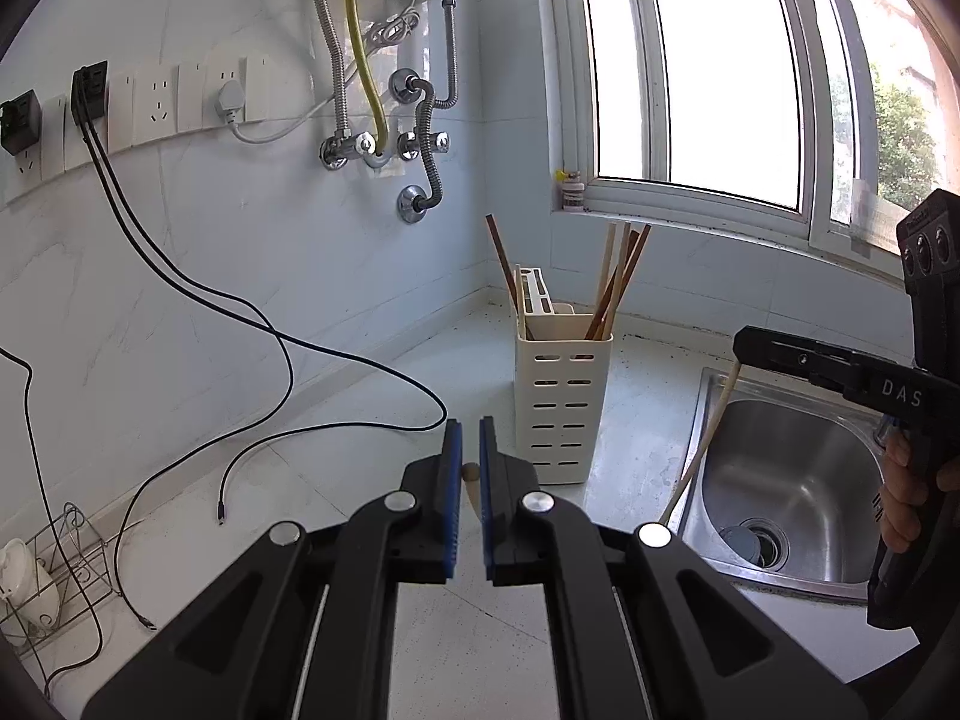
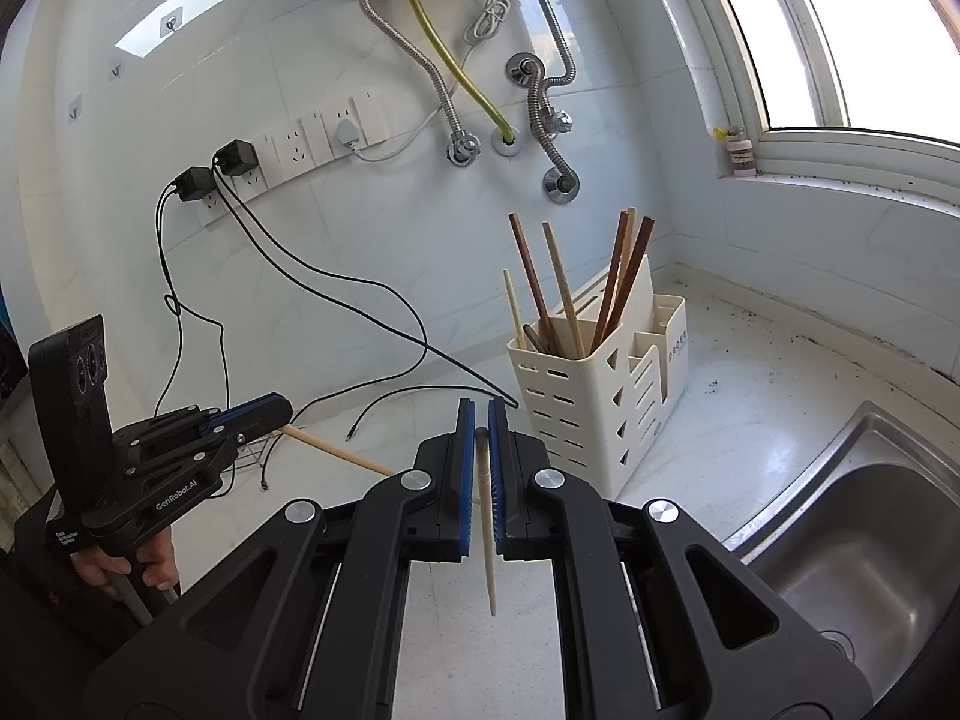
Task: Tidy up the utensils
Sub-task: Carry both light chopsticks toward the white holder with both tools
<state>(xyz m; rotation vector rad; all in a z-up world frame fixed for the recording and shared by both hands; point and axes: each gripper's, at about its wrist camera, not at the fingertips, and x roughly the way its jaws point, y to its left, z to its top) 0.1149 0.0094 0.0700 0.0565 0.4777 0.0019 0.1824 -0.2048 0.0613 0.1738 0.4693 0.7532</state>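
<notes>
A cream slotted utensil holder (image 1: 561,402) stands on the counter near the corner with several wooden chopsticks (image 1: 618,282) upright in it; it also shows in the right wrist view (image 2: 576,402). My left gripper (image 1: 471,438) is shut on a light wooden chopstick (image 1: 472,483), whose shaft shows in the right wrist view (image 2: 336,450). My right gripper (image 2: 480,417) is shut on a pale cream chopstick (image 2: 487,534) that hangs down; it also shows in the left wrist view (image 1: 702,438), over the sink's left rim.
A steel sink (image 1: 786,480) lies right of the holder. Black cables (image 1: 288,360) trail over the counter from wall sockets. A wire rack (image 1: 54,570) with a white cup sits at the left. Pipes and a window line the walls.
</notes>
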